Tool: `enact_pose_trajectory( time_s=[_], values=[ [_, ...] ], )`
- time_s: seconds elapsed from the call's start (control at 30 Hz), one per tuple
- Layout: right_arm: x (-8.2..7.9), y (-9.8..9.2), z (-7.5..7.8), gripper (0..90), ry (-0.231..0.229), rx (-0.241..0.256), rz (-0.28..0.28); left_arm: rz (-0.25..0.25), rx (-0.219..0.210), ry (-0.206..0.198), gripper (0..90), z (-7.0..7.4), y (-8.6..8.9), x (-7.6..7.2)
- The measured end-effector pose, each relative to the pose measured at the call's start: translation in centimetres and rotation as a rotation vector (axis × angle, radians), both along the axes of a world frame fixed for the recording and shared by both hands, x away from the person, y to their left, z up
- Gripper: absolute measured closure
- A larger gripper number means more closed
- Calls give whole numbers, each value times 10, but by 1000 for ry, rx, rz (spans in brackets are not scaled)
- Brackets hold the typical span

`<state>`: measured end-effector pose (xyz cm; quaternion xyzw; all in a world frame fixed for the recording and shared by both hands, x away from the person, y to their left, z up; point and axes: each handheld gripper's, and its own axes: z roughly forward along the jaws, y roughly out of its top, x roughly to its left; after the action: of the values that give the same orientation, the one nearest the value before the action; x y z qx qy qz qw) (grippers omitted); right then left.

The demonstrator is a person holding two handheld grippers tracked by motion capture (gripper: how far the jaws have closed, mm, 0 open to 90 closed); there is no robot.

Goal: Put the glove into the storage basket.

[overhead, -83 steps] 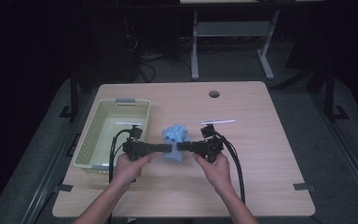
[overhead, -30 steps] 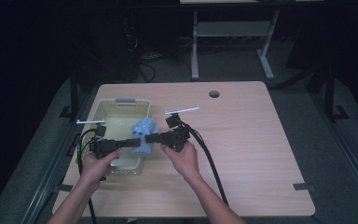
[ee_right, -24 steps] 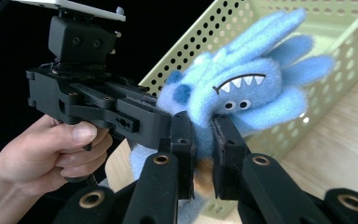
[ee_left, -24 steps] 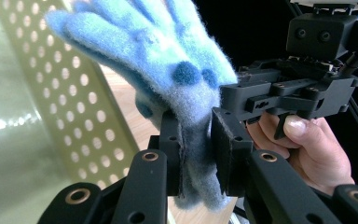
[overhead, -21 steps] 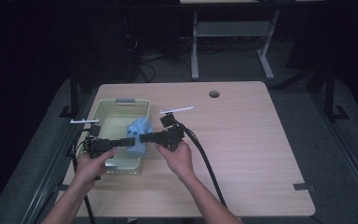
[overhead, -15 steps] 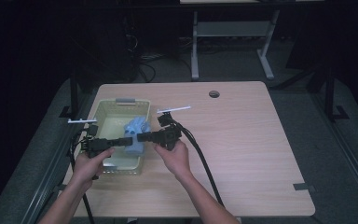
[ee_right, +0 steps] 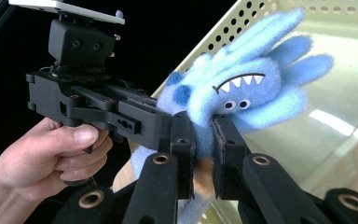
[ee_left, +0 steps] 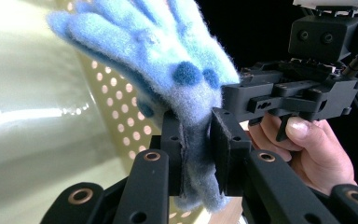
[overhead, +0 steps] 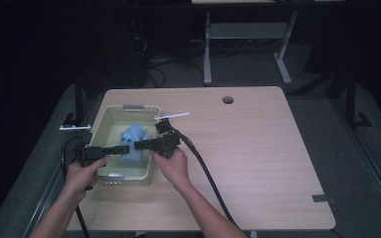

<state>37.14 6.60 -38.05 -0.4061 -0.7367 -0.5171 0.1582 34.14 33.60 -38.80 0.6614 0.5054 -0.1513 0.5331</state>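
Over the pale green basket at the left of the counter, you hold a fuzzy blue monster toy between both tools. Your left hand-held gripper comes in from the left and your right hand-held gripper from the right, their tips meeting at the toy just above the basket's floor.

In the left gripper view, the left hand-held gripper has its two black jaws clamped on the toy's narrow lower part, the fleece squeezed flat between the pads, while the broad upper body with its dark blue spots fans up and to the left against the perforated basket wall. Your right hand shows behind it, wrapped round the handle of the other tool.

In the right gripper view, the right hand-held gripper is likewise closed on the toy, pinching it just below the face; the white toothy grin and two small eyes look out toward the camera, and the finger-like tufts spread up and to the right over the basket's wall. Your left hand grips its tool at the left of that view.

The toy hangs between the two grips, touching both.
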Motion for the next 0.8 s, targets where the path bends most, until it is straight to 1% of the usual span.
enact_pose_trajectory(
  time_s=[0.2, 0.27, 0.33, 0.4, 0.5, 0.6, 0.67, 0.7, 0.8],
  values=[
    [3, 7, -2, 806, 6, 2, -3, 6, 16, 11, 761, 1, 5, 3],
    [4, 9, -3, 804, 6, 0, -2, 3, 30, 13, 761, 1, 6, 3],
    [5, 11, -5, 804, 12, -4, -2, 5, 39, 20, 761, 0, 7, 4],
    [5, 12, -7, 803, 21, 1, -4, 10, 38, 26, 761, 0, 8, 4],
    [6, 14, -9, 801, 22, 4, -6, 9, 40, 27, 761, -3, 11, 5],
    [8, 16, -13, 798, 31, 2, 0, 6, 61, 36, 761, -4, 12, 6],
    [9, 18, -16, 797, 44, 1, -3, 11, 66, 39, 761, -5, 12, 7],
    [10, 18, -18, 797, 41, 1, -3, 12, 71, 42, 761, -6, 12, 7],
    [11, 20, -22, 793, 51, -4, -7, 7, 84, 52, 761, -9, 14, 9]
  ],
)
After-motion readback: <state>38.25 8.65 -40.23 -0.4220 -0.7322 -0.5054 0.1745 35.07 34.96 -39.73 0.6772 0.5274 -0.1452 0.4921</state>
